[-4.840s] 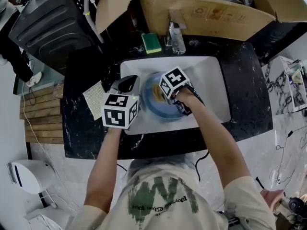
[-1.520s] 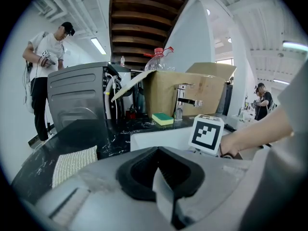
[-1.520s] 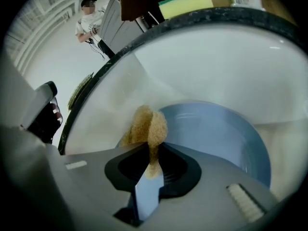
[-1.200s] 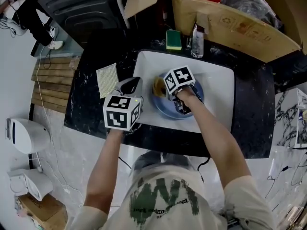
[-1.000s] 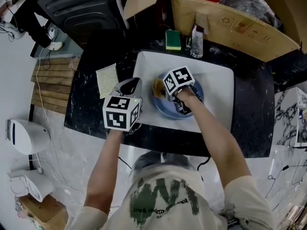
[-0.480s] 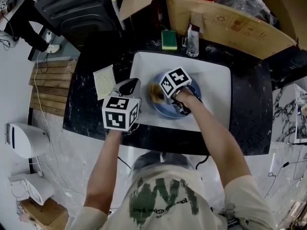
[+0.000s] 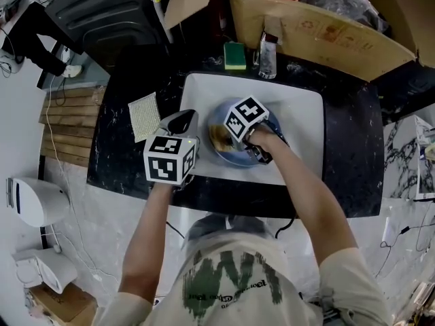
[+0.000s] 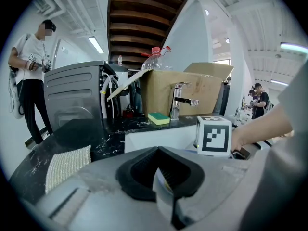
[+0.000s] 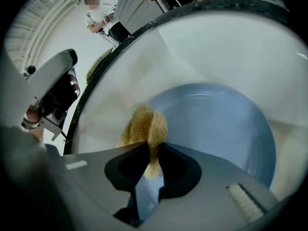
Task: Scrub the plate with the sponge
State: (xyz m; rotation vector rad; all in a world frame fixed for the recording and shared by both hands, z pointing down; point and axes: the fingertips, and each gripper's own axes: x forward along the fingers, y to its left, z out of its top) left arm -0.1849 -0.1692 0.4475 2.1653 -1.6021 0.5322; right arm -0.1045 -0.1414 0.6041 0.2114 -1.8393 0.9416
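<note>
A blue plate (image 7: 230, 156) lies in the white sink (image 7: 299, 134). My right gripper (image 7: 224, 138) is over the plate's left part, shut on a tan sponge (image 7: 219, 140). In the right gripper view the sponge (image 9: 144, 126) sticks out between the jaws of the right gripper (image 9: 150, 146) and presses on the plate (image 9: 216, 124) near its left rim. My left gripper (image 7: 178, 121) hovers at the sink's left edge, apart from the plate. Seen in its own view, the left gripper (image 8: 161, 174) is shut with nothing held.
A green-and-yellow sponge (image 7: 235, 55) and a small bottle (image 7: 267, 53) sit behind the sink by the faucet (image 8: 179, 97). A cardboard box (image 7: 319, 32) stands at the back. A knitted cloth (image 7: 145, 116) lies on the black counter, left. People stand in the background.
My right gripper has slid the sponge a little across the plate's left part. The left gripper has stayed beside the sink. The head camera has shifted slightly.
</note>
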